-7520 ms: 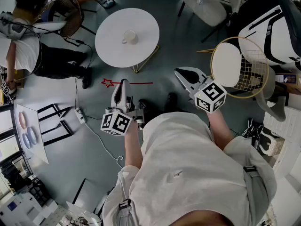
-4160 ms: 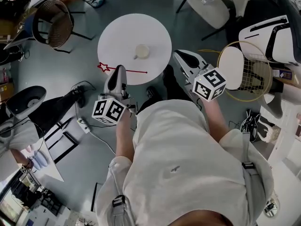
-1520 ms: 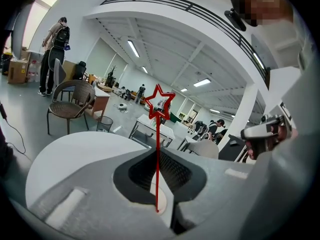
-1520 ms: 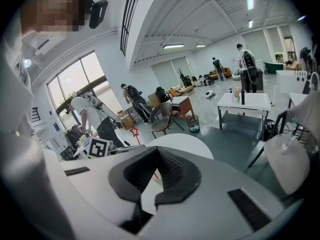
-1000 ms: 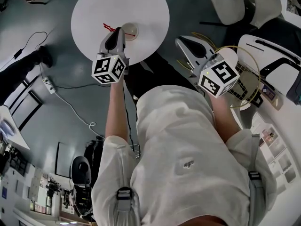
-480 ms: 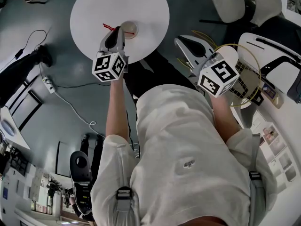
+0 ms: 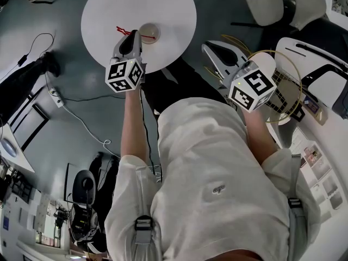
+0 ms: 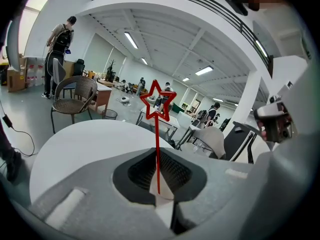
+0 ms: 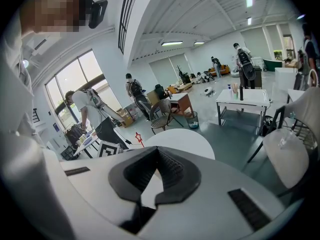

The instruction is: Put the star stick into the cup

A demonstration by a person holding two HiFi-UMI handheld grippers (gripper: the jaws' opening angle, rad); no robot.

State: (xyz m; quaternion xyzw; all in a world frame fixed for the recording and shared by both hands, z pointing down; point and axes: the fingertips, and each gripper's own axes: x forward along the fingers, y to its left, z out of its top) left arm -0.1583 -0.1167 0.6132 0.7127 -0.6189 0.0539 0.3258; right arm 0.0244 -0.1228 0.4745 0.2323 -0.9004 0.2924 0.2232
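Left tongs [image 7: 132, 37] pinch the star stick [image 8: 158, 139] over the round table [image 7: 163, 4], just left of the cup [image 7: 148, 32]. Right tongs [image 7: 211, 50] are closed, holding nothing.

The table [image 7: 168, 10] is smooth matt white; the star stick [image 8: 158, 149] looks thin red plastic.

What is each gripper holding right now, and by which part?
The left gripper grips the star stick by the bottom of its stem; the right gripper is shut on nothing.
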